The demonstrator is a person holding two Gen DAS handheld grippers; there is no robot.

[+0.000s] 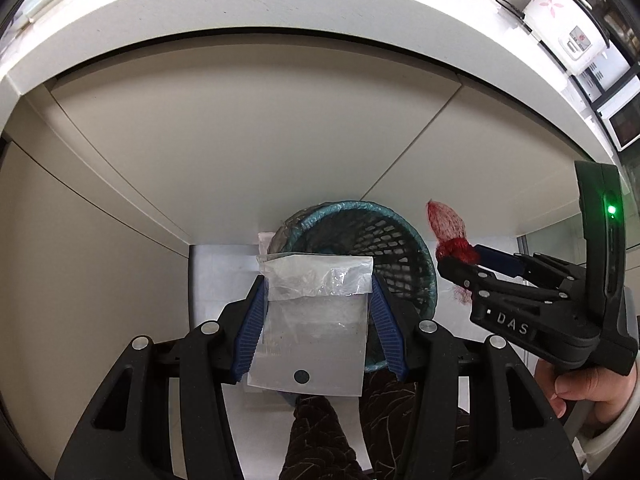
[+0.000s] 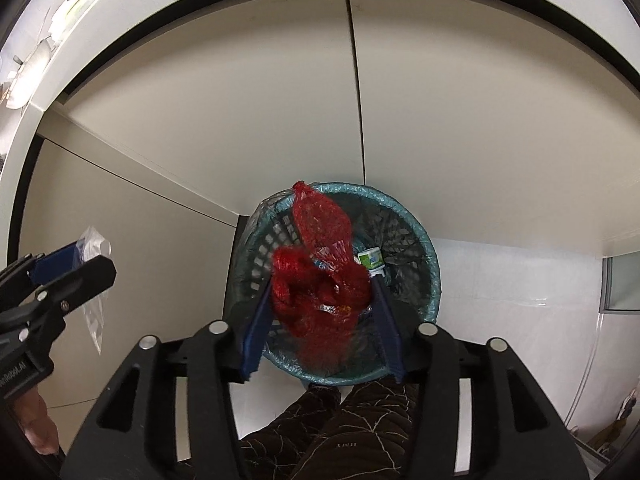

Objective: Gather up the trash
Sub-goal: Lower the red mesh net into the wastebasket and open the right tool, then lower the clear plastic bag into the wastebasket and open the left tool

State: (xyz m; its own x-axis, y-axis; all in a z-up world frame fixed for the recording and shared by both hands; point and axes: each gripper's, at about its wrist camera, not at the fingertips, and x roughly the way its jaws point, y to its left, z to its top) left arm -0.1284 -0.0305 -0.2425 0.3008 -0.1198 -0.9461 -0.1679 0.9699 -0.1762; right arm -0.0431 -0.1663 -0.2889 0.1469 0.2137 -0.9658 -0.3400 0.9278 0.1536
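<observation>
Both claws are hanging over the bin (image 2: 424,240): the right claw (image 2: 322,304) is standing wide around the red net (image 2: 320,280), which is not yet dropped, and the left claw (image 1: 318,304) is gripping a clear bag (image 1: 316,320).

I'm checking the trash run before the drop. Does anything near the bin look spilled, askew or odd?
Nothing looks spilled. The bin stands upright by the cabinet, liner on its rim and a small white pot inside. The red net bag and the clear plastic bag are both above it, not yet in.
</observation>
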